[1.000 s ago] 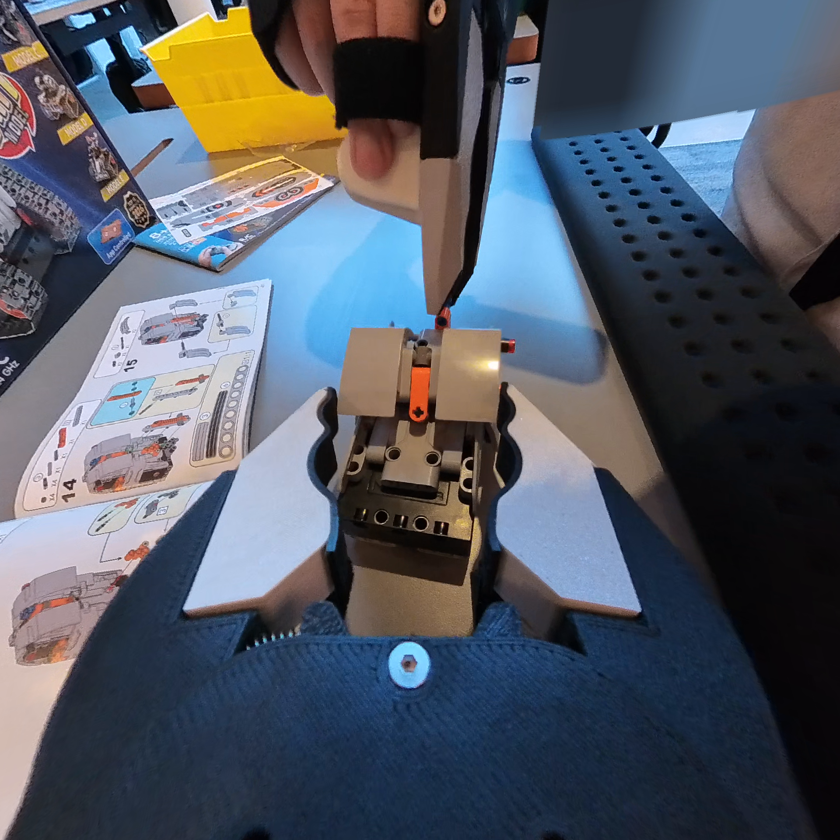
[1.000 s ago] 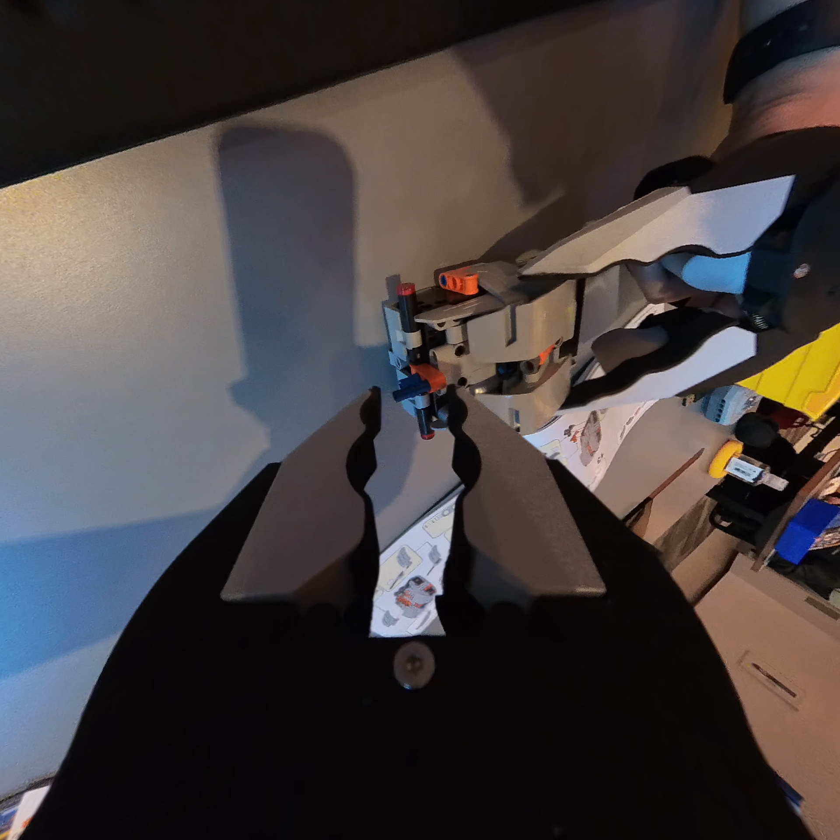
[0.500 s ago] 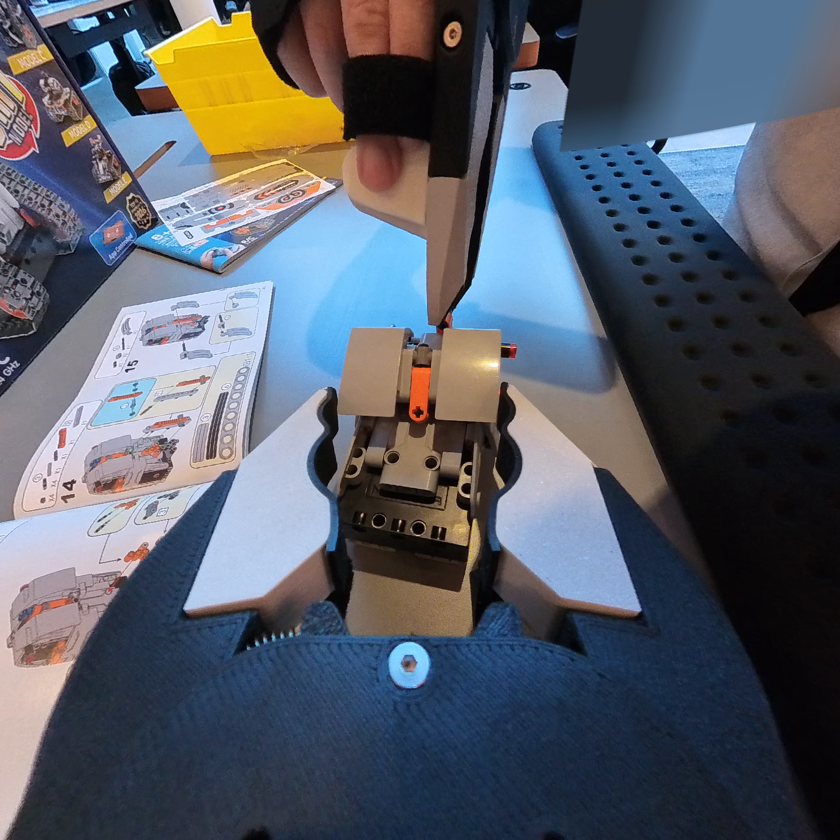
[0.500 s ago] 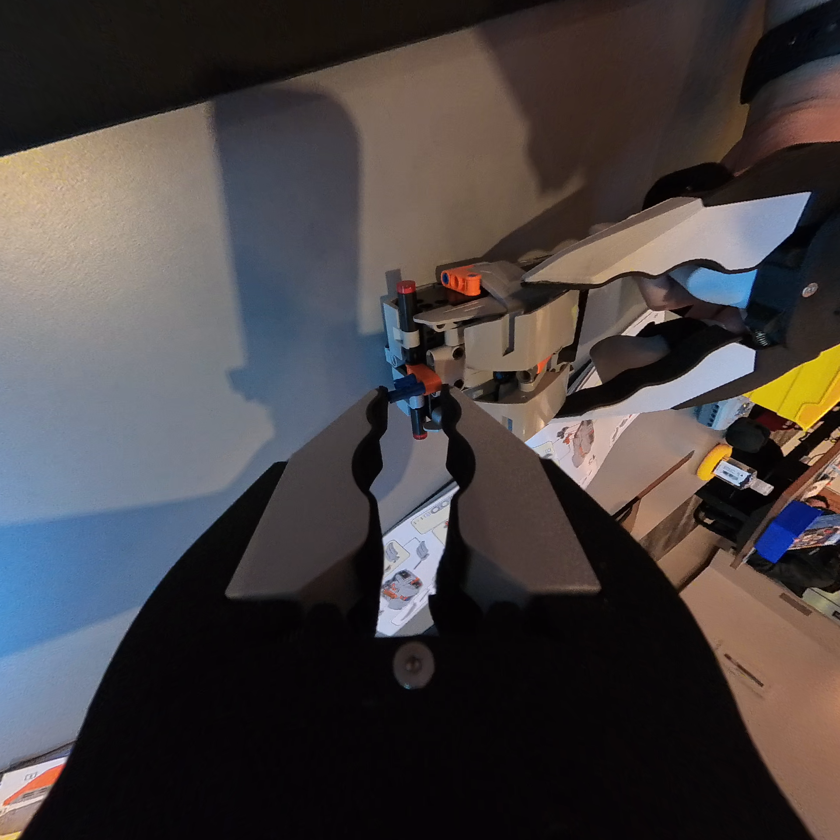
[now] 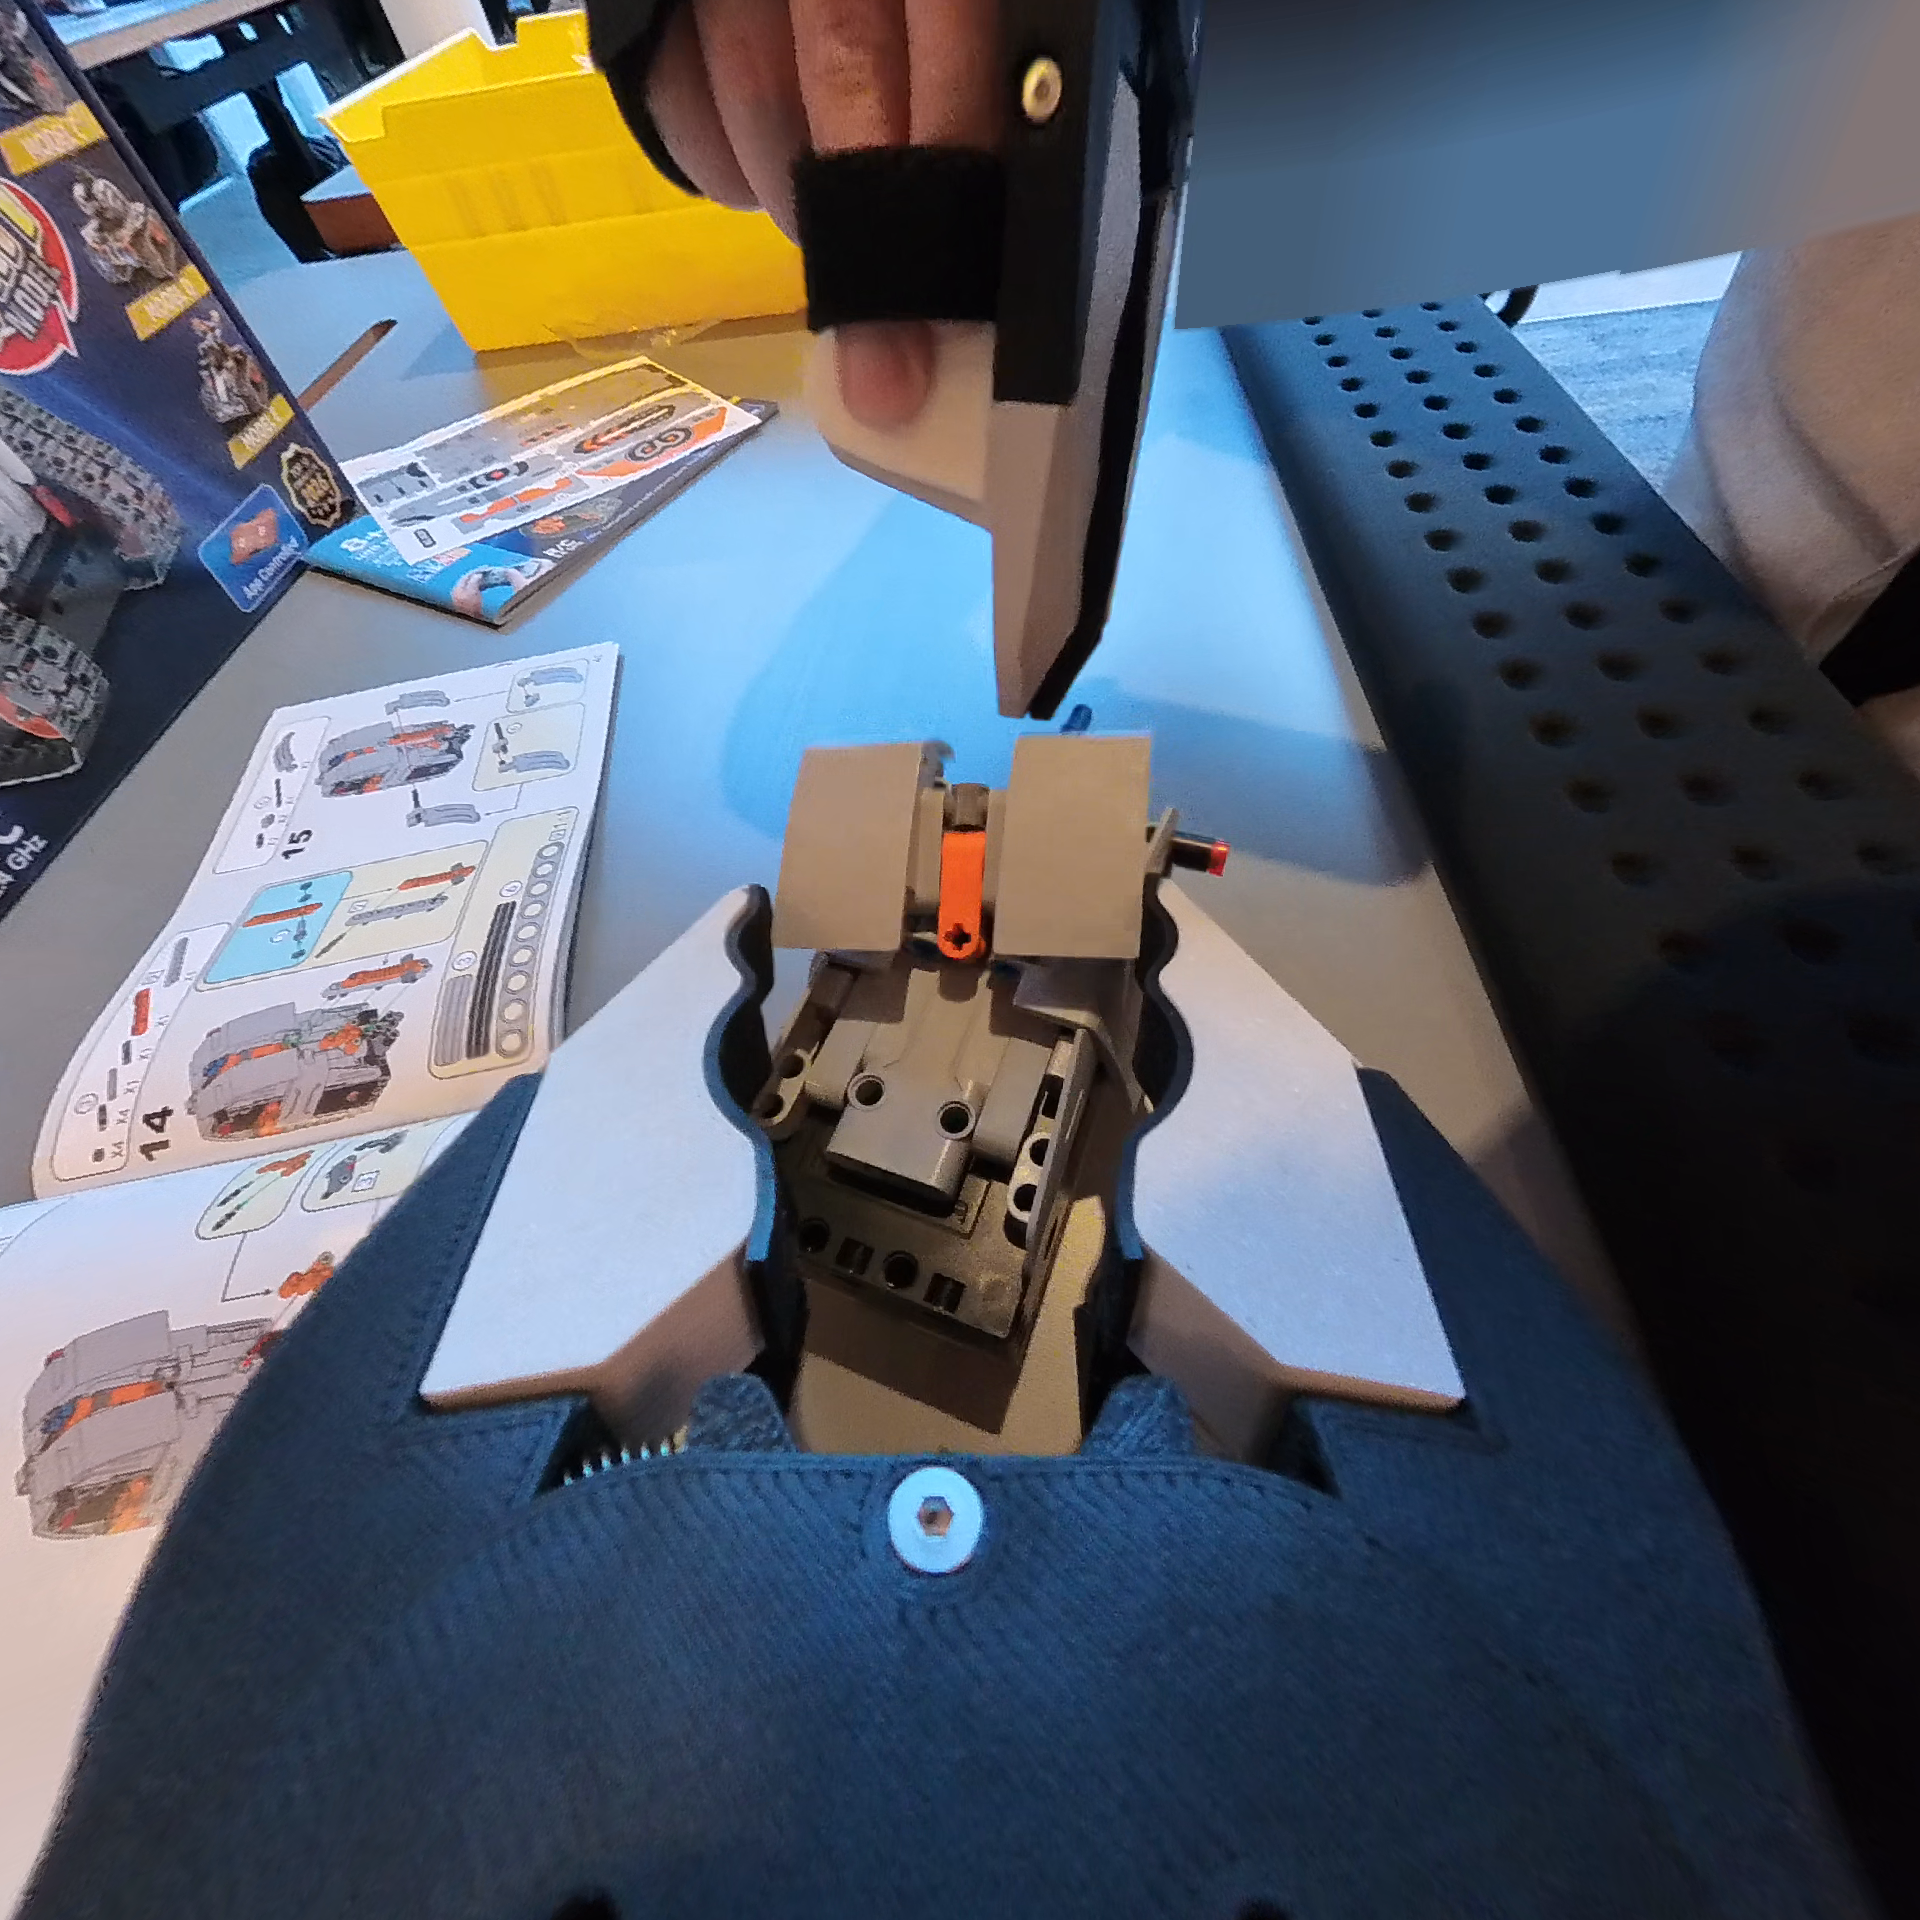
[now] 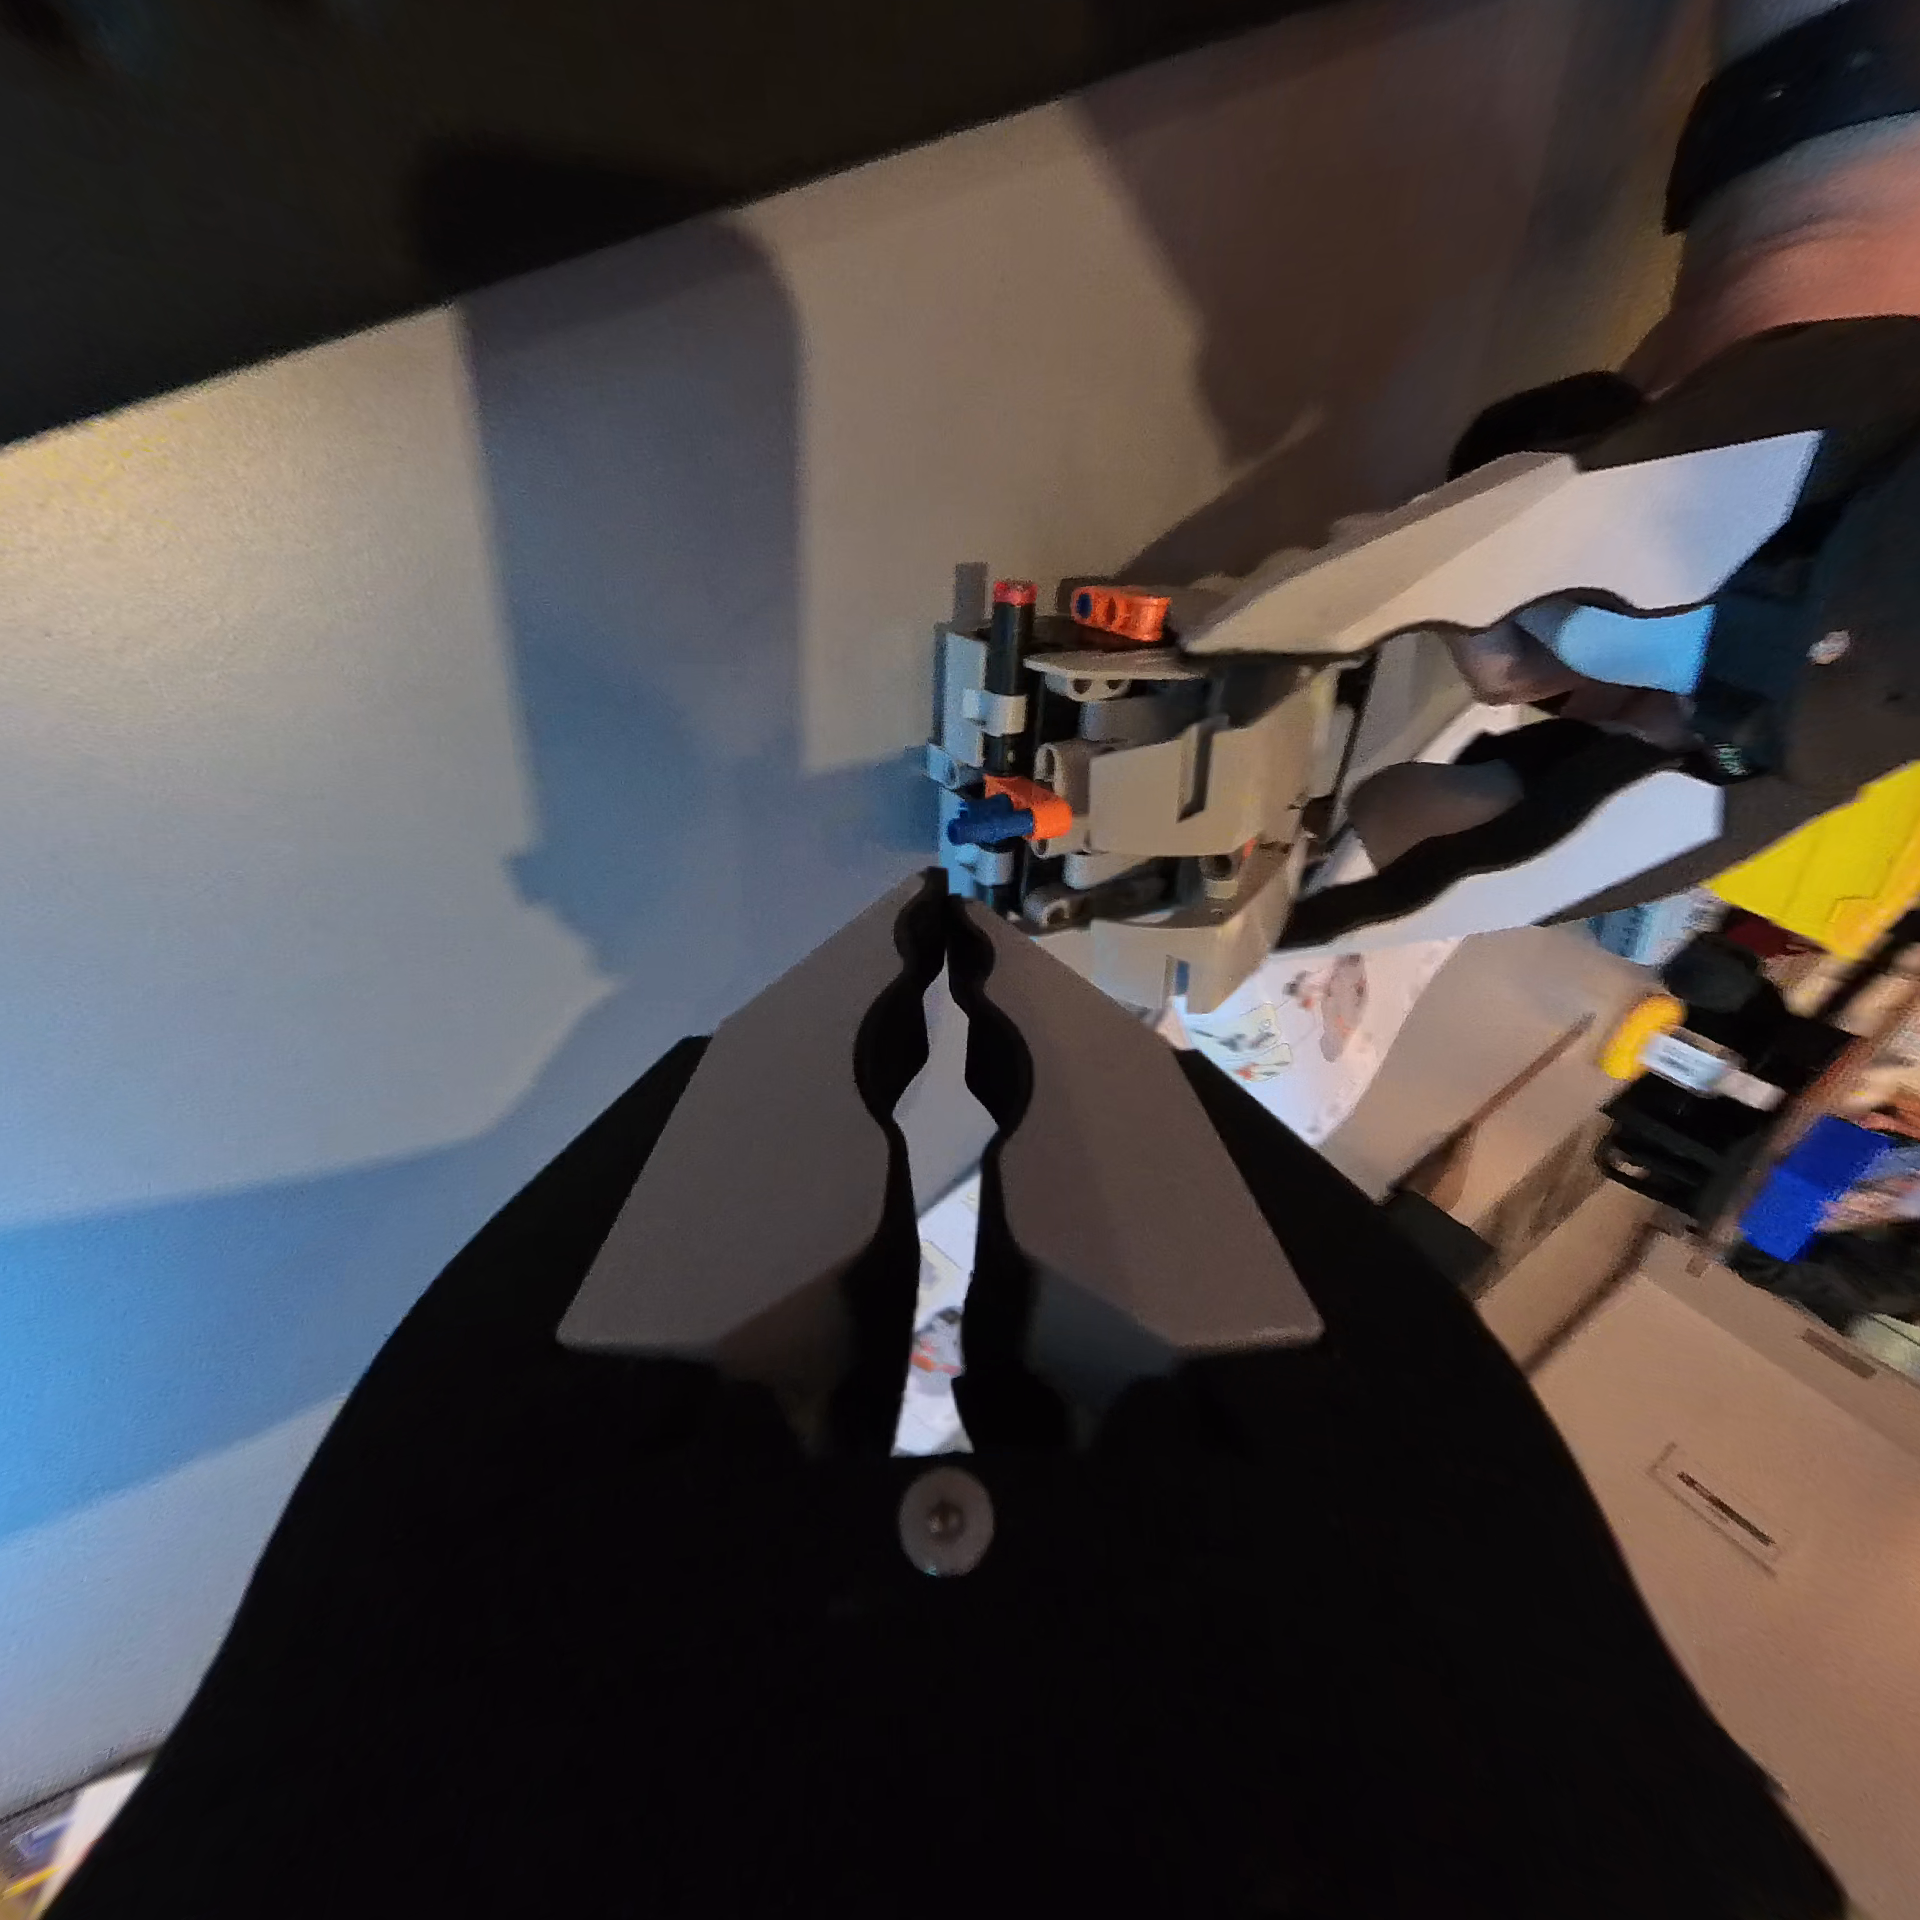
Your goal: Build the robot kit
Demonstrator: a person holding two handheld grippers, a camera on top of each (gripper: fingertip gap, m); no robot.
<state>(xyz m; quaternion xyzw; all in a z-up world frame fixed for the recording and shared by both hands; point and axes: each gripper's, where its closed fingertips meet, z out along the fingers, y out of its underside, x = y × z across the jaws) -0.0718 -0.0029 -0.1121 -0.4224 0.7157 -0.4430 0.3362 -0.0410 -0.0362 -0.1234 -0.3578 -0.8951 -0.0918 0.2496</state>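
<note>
The left gripper is clamping both fingers against the sides of a grey-and-black plastic brick model with orange pieces, holding it above the pale grey tabletop. The right gripper is hanging at the model's 12 o'clock in the left wrist view, its fingers pressed together with the tips touching and nothing visibly caught between them, just beside a small blue pin on the model's end. An open paper instruction booklet is lying at 9 o'clock, a yellow plastic bin at 11 o'clock, and a dark perforated panel at 3 o'clock.
</note>
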